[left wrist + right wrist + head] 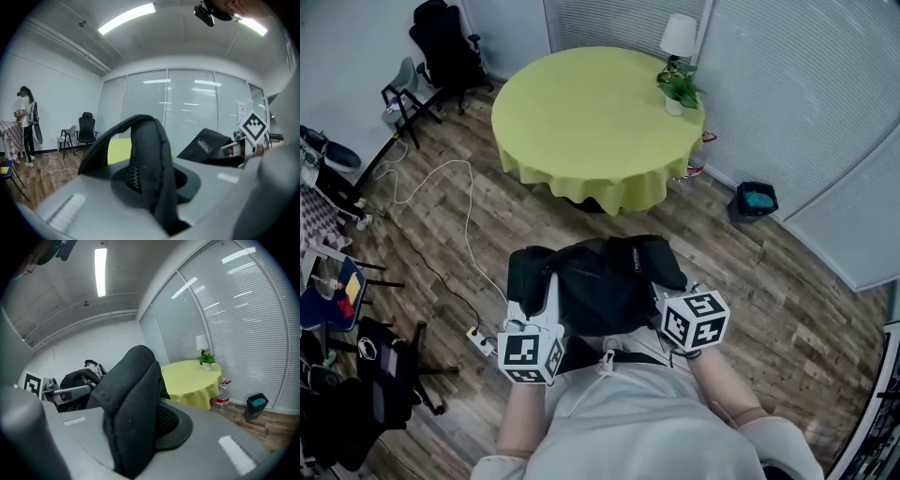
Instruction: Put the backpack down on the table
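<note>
A: Where is there room to move?

B: Left of the left gripper point(536, 309) a white cable point(469, 202) runs over the wooden floor point(769, 309), with chairs and clutter further out that way. Straight ahead of both pairs of jaws the floor lies bare up to the round desk point(591, 122) under its yellow-green cloth. The cloth's hanging edge faces the jaws, well apart from them. Right of the right gripper point(667, 298) there is open floor, then a dark bin point(755, 200) near the blinds.

A: And the backpack?

B: The backpack point(600, 281) hangs between the two grippers, off the floor and well short of the desk.

A: What does each view add?

B: The left gripper view shows a person point(26, 122) standing far left of its jaws and an office chair point(86, 129) by the wall; the head view does not take in that person. The right gripper view shows a bottle point(223, 393) on the floor beside the desk, which I cannot pick out from the head view. The plant point(206, 359) and lamp point(201, 342) show in both.

A: The jaws?

B: The left gripper's jaws are nearly together, pinching a padded black part of the backpack. The right gripper's jaws are just as narrow, clamped on another padded black part, so the bag's weight is carried at both sides
</note>
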A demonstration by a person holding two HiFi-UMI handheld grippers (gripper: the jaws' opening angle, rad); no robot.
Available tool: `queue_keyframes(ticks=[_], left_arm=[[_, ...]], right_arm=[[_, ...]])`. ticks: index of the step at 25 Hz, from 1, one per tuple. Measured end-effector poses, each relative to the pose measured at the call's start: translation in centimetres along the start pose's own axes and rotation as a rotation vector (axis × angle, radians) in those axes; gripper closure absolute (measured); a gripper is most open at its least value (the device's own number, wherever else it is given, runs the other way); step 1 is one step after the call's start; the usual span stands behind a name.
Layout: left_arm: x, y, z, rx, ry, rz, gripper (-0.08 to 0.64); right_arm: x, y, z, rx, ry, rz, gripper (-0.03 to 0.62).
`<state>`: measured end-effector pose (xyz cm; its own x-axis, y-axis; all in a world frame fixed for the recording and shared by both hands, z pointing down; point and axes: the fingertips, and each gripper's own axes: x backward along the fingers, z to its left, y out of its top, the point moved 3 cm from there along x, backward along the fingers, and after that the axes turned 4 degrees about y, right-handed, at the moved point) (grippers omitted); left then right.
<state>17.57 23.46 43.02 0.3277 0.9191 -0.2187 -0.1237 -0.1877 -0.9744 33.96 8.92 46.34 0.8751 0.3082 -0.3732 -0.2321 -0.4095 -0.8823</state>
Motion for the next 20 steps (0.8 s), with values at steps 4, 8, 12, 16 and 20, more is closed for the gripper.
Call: queue_keyframes(ticks=[4, 8, 12, 16, 20], left_arm=[[-2.3, -0.3, 1.8, 0.008, 0.015, 0.016, 0.526], [-5.4, 0.2, 4.7, 0.014, 0.011, 0.023, 0.526], [-8.7, 1.6, 8.6, 0.011, -0.011, 0.013, 0.526], [-12.3, 3.8, 14.5, -0.005, -0.035, 0.013, 0.526], [-16.5, 5.8, 20.6, -0.029, -0.077, 0.010, 0.526]], right_arm=[[-2.9, 0.6, -0.5, -0.004, 0.009, 0.020, 0.561], [-6.7, 1.8, -0.6, -0.030, 0.009, 0.026, 0.561], [-11.3, 4.1, -0.1, -0.042, -0.014, 0.011, 0.561], [-17.3, 6.6, 1.7, -0.052, -0.024, -0.002, 0.561], [-23.7, 9.1, 3.4, -0.070, -0.063, -0.023, 0.561]])
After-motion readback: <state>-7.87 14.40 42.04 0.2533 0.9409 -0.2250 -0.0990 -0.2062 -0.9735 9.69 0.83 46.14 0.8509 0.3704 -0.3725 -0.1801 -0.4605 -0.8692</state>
